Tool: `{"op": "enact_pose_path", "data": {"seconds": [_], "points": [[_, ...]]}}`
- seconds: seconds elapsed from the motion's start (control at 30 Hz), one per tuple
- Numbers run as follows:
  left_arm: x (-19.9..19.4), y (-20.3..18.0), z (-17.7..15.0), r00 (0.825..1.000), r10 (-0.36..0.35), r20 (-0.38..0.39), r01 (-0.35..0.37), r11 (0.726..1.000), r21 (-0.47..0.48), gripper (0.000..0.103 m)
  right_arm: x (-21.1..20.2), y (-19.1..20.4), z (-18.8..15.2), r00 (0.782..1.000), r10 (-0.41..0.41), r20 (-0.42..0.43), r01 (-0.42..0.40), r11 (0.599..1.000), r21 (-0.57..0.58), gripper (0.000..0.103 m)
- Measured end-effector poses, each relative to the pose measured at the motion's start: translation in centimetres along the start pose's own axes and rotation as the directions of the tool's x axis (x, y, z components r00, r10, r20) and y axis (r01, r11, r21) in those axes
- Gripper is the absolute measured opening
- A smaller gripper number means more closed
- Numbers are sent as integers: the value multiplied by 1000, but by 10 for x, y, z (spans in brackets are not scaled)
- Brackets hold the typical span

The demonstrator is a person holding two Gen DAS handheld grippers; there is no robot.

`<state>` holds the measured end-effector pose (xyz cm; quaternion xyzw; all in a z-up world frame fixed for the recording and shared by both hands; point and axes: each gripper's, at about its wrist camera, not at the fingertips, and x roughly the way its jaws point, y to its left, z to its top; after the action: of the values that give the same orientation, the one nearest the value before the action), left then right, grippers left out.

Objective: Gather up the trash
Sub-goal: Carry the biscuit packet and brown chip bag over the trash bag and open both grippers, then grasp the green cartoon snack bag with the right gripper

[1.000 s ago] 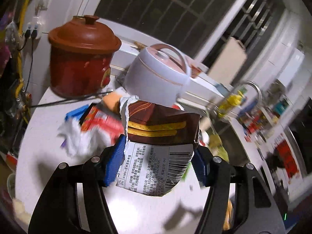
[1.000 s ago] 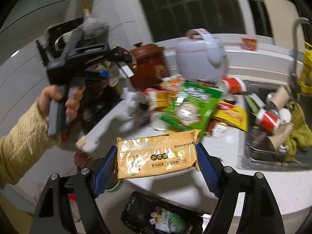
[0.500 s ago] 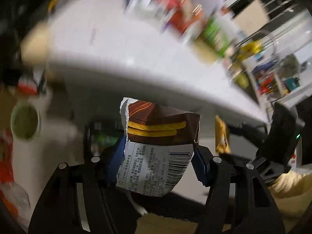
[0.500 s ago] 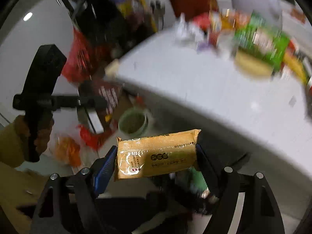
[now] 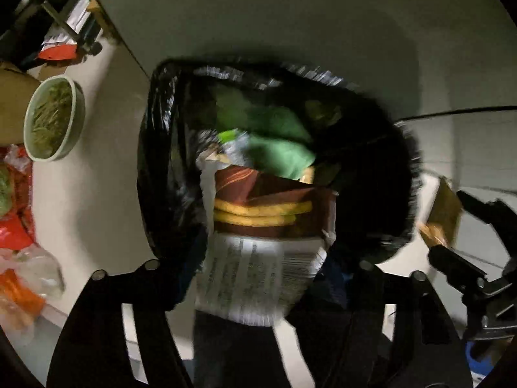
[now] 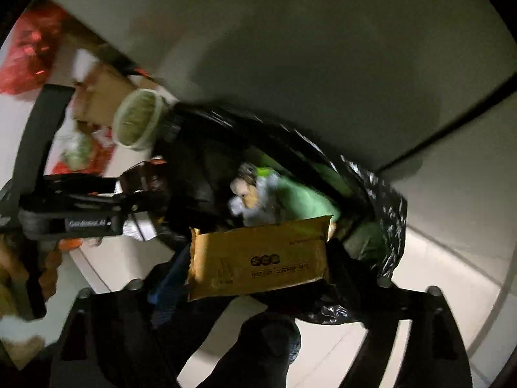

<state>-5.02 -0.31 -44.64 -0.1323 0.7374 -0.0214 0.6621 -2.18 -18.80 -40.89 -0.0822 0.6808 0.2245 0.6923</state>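
Note:
Both grippers point down over a bin lined with a black bag, which holds green and white trash. A torn brown snack wrapper with a white printed back hangs between the jaws of my left gripper. These jaws are opening and the pads look clear of it. A tan flat packet lies tilted between the jaws of my right gripper, which are opening too. Each view shows the other gripper at its edge.
A pale green bowl of greens sits on the light floor left of the bin. Red bags and a cardboard box lie beyond it. A grey cabinet front rises behind the bin. A hand holds the left gripper.
Both grippers swung down from the cluttered counter to above the floor bin and now point into it. Both pairs of jaws stand wider, and the tan packet has tilted.

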Motion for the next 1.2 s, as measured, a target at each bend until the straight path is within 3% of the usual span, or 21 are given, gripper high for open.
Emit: {"op": "enact_pose_path", "data": {"seconds": [0.1,0.27,0.43,0.6,0.83,0.9,1.0,1.07,1.1,1.13,1.2], "points": [[4,1,-4,999,47,-3,-46,999,18,81,15,-5,3,999,-42,-30,42,999,26,89],[-8,3,-8,998,60,-4,-60,998,17,82,0,-9,4,999,-51,-3,51,998,31,95],[-35,-3,-9,997,58,46,-59,998,13,82,-22,-9,6,999,-37,25,36,999,35,95],[-76,-16,-11,991,77,108,-82,996,41,82,-66,2,5,996,-5,86,4,1000,16,95],[-180,-24,-32,969,67,238,-80,996,49,82,-176,31,-2,971,81,226,-66,995,-76,95],[-208,-25,-38,959,68,274,-85,995,48,82,-212,38,-4,953,126,275,-101,989,-105,95],[-254,-28,-46,931,83,356,-99,995,28,82,-269,50,-5,914,167,371,-113,980,-163,95],[-285,-29,-49,897,82,434,-94,996,6,83,-309,54,-1,869,190,457,-112,975,-193,97],[-297,-29,-50,880,91,466,-100,995,-5,89,-322,52,2,850,181,495,-94,976,-195,97],[-311,-31,-49,856,95,508,-99,995,-19,89,-338,50,7,823,159,545,-65,980,-189,97],[-329,-34,-46,828,68,557,-68,997,-20,89,-360,39,21,776,116,619,-23,987,-157,97]]}}
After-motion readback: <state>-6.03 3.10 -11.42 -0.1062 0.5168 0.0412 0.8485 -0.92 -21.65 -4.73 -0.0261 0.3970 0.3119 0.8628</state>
